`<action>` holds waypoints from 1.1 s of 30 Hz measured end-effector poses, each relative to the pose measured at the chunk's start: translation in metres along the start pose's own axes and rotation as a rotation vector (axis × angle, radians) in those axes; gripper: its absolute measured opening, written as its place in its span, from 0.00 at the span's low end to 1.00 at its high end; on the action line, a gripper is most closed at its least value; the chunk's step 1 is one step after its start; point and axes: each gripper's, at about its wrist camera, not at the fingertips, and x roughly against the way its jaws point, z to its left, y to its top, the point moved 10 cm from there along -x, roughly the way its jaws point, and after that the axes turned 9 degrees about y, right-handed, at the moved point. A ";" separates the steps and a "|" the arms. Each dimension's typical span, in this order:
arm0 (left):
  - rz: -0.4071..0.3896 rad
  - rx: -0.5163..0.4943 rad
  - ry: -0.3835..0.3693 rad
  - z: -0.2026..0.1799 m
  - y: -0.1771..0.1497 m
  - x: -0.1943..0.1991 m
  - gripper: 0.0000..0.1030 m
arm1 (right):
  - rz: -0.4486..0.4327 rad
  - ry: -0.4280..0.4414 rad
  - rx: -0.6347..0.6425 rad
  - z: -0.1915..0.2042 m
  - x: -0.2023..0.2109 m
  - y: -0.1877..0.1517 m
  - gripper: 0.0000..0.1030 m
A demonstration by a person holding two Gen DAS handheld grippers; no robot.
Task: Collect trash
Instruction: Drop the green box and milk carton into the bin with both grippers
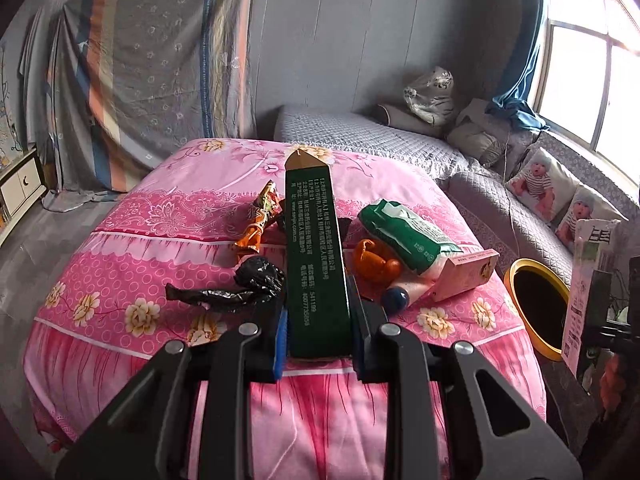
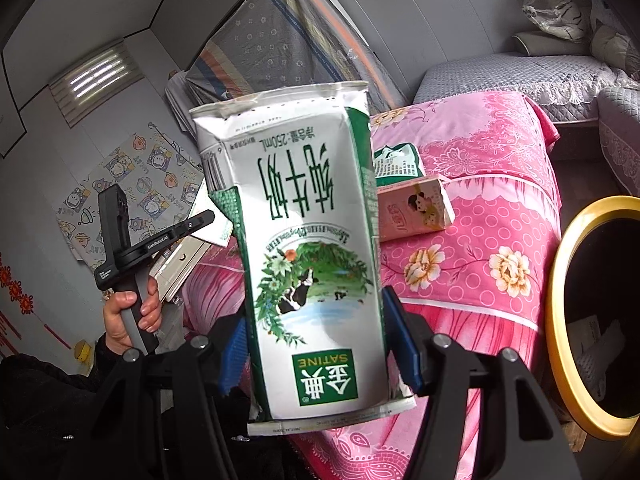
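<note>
The left gripper (image 1: 318, 336) clamps a green box (image 1: 316, 264); the right gripper (image 2: 320, 356) holds a milk carton (image 2: 308, 248) near the gold-rimmed bin (image 2: 560, 320).

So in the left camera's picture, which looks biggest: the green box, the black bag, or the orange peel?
1. Green box, though it sits closest to the camera in the left gripper, so that is unsure.
2. Black bag.
3. Orange peel.

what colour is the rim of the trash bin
Gold-yellow rim around a dark inside, clearest in the right wrist view.
</note>
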 end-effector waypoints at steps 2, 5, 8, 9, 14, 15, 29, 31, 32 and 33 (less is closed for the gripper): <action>0.004 -0.013 -0.013 -0.006 -0.004 0.000 0.22 | 0.005 -0.007 -0.009 -0.004 -0.002 -0.001 0.56; 0.000 -0.037 -0.036 -0.020 -0.005 0.001 0.22 | -0.001 -0.020 -0.014 -0.006 0.001 0.000 0.56; -0.007 -0.063 -0.062 -0.038 -0.003 0.003 0.22 | -0.022 -0.035 -0.012 -0.008 0.010 0.003 0.56; -0.010 -0.071 -0.072 -0.044 -0.002 0.004 0.22 | -0.029 -0.044 -0.013 -0.009 0.014 0.005 0.56; -0.027 -0.135 -0.133 -0.086 0.006 0.006 0.22 | -0.087 -0.108 -0.020 -0.024 0.042 0.014 0.56; -0.029 -0.150 -0.147 -0.096 0.008 0.006 0.22 | -0.101 -0.125 -0.025 -0.028 0.049 0.017 0.56; -0.026 -0.339 -0.389 -0.256 0.024 -0.010 0.22 | -0.318 -0.433 -0.189 -0.115 0.165 0.021 0.56; -0.021 -0.358 -0.417 -0.278 0.023 -0.014 0.22 | -0.333 -0.475 -0.220 -0.130 0.175 0.015 0.56; -0.018 -0.369 -0.428 -0.288 0.022 -0.016 0.22 | -0.333 -0.497 -0.236 -0.139 0.179 0.012 0.56; -0.014 -0.379 -0.437 -0.297 0.019 -0.018 0.22 | -0.333 -0.519 -0.250 -0.147 0.182 0.009 0.56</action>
